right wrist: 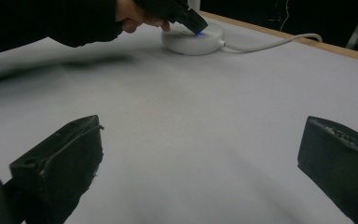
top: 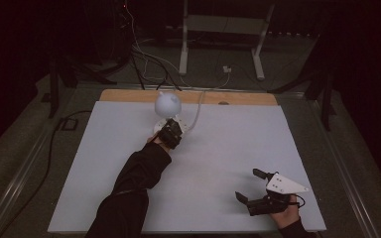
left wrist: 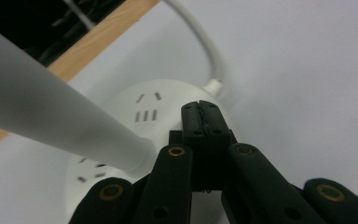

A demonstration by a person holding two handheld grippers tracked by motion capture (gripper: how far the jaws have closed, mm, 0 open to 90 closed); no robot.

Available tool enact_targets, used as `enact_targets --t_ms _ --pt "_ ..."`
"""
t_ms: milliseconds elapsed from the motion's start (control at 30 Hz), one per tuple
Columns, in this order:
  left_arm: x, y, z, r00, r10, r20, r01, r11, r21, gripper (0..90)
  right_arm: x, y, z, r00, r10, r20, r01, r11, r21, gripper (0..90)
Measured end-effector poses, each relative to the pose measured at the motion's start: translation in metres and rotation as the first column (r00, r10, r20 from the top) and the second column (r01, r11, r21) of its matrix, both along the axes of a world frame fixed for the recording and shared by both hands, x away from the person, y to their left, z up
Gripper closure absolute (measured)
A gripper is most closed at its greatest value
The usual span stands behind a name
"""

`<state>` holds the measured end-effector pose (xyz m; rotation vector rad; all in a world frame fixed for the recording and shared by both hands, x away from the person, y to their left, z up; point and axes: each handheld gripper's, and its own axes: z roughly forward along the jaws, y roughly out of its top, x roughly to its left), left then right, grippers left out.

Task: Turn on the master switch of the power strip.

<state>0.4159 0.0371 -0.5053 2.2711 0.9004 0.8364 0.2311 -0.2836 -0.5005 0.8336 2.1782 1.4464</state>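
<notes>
At the upper middle of the high view, the left gripper (top: 171, 133) has its jaws pressed flat together with nothing between them; its closed tip sits on the top of the round white base (left wrist: 168, 105) of a small desk lamp; from the left gripper view the tip looks to be touching the base just beside the point where the white cable (left wrist: 209, 51) enters it; the right gripper view shows a small blue light (right wrist: 199, 33) right at that tip; my reading is that the step in hand is pressing a switch on the base. The lamp's stem (left wrist: 51, 116) rises slantwise at the left of that view, and its round white head (top: 167, 102) shows above the gripper in the high view, near the far wooden edge of the surface (top: 129, 163). The right gripper (top: 252, 191) lies low at the lower right of the high view, jaws wide apart and empty, well away from the lamp. Next, I would judge, calls for a short firm push straight down, then a clean lift off without knocking the stem.
</notes>
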Motion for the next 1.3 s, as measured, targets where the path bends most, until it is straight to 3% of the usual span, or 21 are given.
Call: enact_targets --t_ms 200,500,600,733,1067,1300 --pt "-0.006 -0.001 0.009 0.9998 -0.019 0.003 0.019 0.9984 -0.053 90.0 0.000 -0.001 0.001 1.0000 -0.006 0.003 0.006 1.000 0.003 0.0" --pt "-0.014 0.000 0.019 0.9996 -0.027 -0.010 0.027 0.9973 -0.068 90.0 0.000 -0.002 0.002 0.9999 -0.009 0.010 0.009 1.000 0.005 0.0" --pt "-0.017 0.002 0.024 0.9992 -0.030 -0.026 0.027 0.9956 -0.090 90.0 0.000 -0.002 0.002 0.9999 -0.008 0.010 0.008 1.000 0.003 0.0" --pt "-0.021 0.004 0.031 0.9974 -0.036 -0.063 0.026 0.9885 -0.149 90.0 -0.001 -0.001 0.002 0.9999 -0.010 0.011 0.010 1.000 0.004 0.0" --pt "-0.032 0.008 0.039 0.9869 -0.084 -0.138 0.054 0.9764 -0.209 69.8 -0.001 -0.001 0.003 0.9999 -0.010 0.012 0.010 1.000 0.009 0.0" --pt "-0.040 0.013 0.040 0.9749 -0.125 -0.185 0.081 0.9707 -0.226 48.2 -0.001 -0.001 0.003 0.9999 -0.011 0.013 0.011 1.000 0.010 0.0"
